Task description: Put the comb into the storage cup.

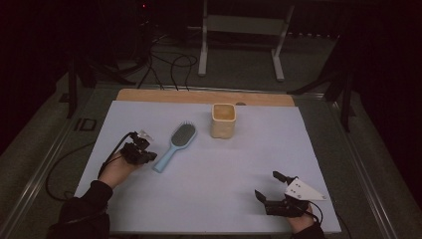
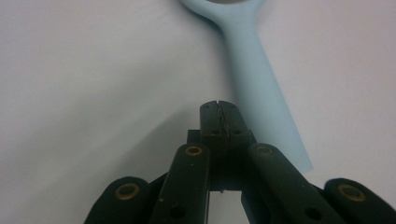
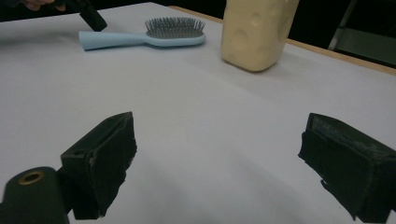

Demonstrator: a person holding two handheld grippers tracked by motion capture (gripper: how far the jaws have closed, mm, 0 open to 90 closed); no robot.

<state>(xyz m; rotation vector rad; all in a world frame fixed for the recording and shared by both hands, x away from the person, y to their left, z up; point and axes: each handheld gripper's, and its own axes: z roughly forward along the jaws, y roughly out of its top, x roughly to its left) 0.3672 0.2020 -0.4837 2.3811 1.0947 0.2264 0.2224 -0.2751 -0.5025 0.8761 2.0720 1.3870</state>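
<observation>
Your left tongs (image 1: 147,153) are pressed together with nothing between them, sitting just beside the handle end of the light blue hairbrush (image 1: 175,145). The brush lies flat on the white counter (image 1: 209,189), bristles up, head pointing toward the cream cup (image 1: 223,121) standing near the far edge. Your right tongs (image 1: 266,185) are spread wide and empty, well apart from the brush, near the counter's front right corner.

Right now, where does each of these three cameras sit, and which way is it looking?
High view: above the table's near side, looking forward and down; forearms, left gripper, right gripper.
Left gripper view: rides that gripper, shut jaws beside the hairbrush handle.
Right gripper view: low, open jaws, facing hairbrush and cream container.
All share the hairbrush.
</observation>
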